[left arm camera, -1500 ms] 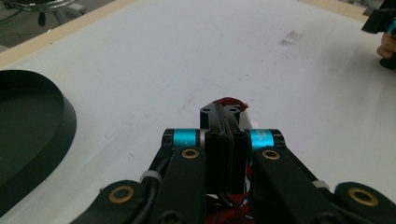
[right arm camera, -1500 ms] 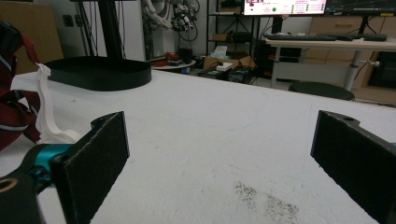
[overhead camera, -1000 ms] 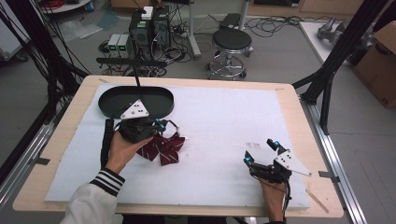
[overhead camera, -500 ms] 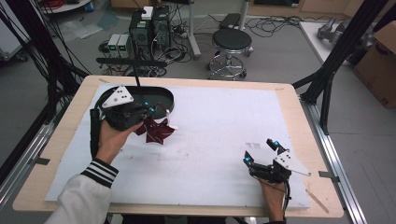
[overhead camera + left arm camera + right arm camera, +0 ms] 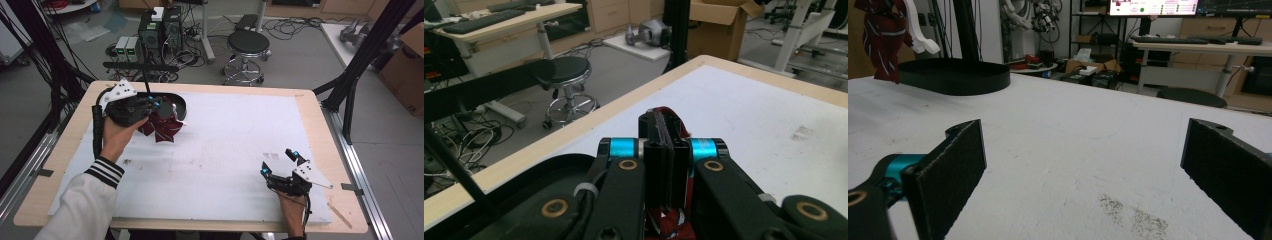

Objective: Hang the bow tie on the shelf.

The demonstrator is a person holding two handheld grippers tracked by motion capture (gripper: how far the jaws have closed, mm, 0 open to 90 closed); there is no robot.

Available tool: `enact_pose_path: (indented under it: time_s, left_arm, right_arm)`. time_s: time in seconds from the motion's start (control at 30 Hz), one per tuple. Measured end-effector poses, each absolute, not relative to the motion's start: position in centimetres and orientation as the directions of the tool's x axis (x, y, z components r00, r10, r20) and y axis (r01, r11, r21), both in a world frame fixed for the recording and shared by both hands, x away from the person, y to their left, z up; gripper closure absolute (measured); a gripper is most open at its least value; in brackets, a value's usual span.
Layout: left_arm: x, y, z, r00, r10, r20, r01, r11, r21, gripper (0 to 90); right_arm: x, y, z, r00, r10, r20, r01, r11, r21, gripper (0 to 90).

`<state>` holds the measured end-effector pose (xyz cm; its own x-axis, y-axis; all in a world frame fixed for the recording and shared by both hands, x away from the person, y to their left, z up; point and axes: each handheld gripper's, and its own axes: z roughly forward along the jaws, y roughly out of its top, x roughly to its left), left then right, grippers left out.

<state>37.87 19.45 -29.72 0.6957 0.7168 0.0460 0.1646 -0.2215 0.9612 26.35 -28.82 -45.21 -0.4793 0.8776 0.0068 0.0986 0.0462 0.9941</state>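
High view: left gripper [image 5: 156,106] is clamping a red cloth [image 5: 162,125] beside the tray [image 5: 177,101]; right gripper [image 5: 281,164] is resting wide open on the table [image 5: 225,145]

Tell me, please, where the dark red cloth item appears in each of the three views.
High view: dark red cloth item upper left, at the left gripper.
Left gripper view: bottom centre, pinched between the shut jaws.
Right gripper view: top left corner, hanging.
Shared landmark: black oval tray.
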Motion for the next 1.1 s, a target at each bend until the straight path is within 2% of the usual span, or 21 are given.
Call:
enact_pose_path:
  time_s: [0.47, 1.1]
  left_arm:
    - [40.9, 21.7, -29.0, 0.624, 0.781, 0.020, 0.164, -0.156, 0.974, 88.8]
    - [44.2, 22.5, -28.6, 0.566, 0.824, 0.027, 0.176, -0.152, 0.973, 88.7]
  right_arm:
    - [26.4, -28.9, -45.2, -0.478, 0.878, 0.003, 0.092, 0.047, 0.995, 3.2]
    - [26.3, -29.0, -45.2, -0.478, 0.878, 0.005, 0.091, 0.044, 0.995, 3.2]
